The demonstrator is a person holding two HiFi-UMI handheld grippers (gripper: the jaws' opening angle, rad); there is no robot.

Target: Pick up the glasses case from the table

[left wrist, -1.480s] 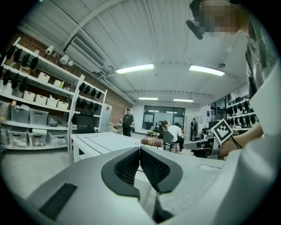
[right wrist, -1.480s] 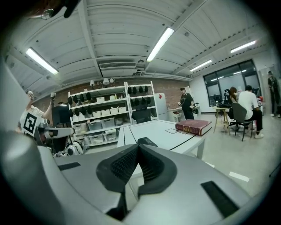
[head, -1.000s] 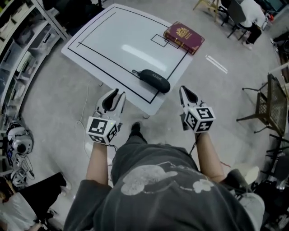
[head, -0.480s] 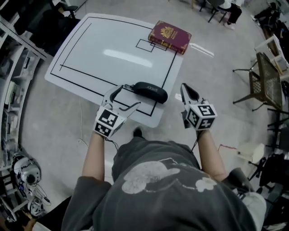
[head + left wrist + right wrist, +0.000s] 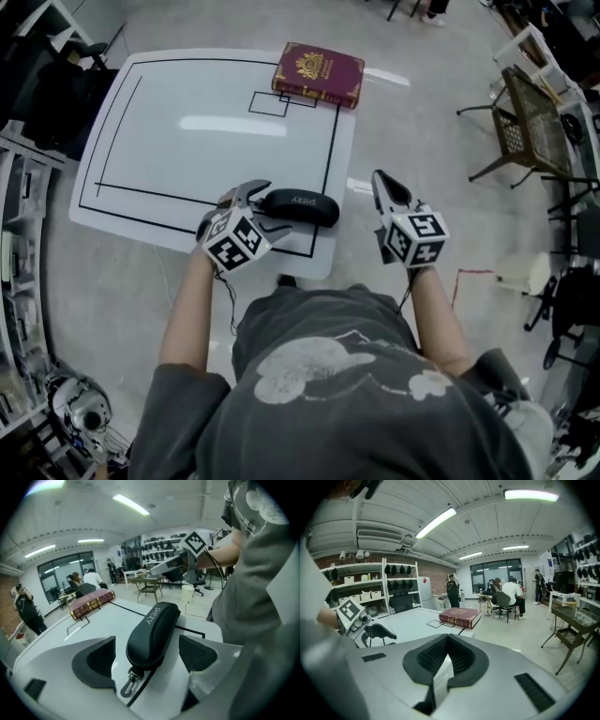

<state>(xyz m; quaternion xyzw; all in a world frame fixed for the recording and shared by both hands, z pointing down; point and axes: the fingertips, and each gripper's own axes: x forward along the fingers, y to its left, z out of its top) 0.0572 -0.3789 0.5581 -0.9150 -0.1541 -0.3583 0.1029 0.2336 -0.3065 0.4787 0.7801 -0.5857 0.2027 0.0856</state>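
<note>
The black glasses case lies near the front right corner of the white table, on the black line. My left gripper is down at the case's left end and its jaws are opening. In the left gripper view the case lies between the two pads with a gap on each side, its clip end nearest. My right gripper hovers off the table's right edge, shut with nothing in it.
A dark red book lies at the table's far right corner. A metal mesh chair stands on the floor to the right, and shelves line the left wall. Several people sit at tables in the background.
My left gripper came forward and down onto the table, rolled over, and opened around the case's end. The right gripper shifted only a little.
</note>
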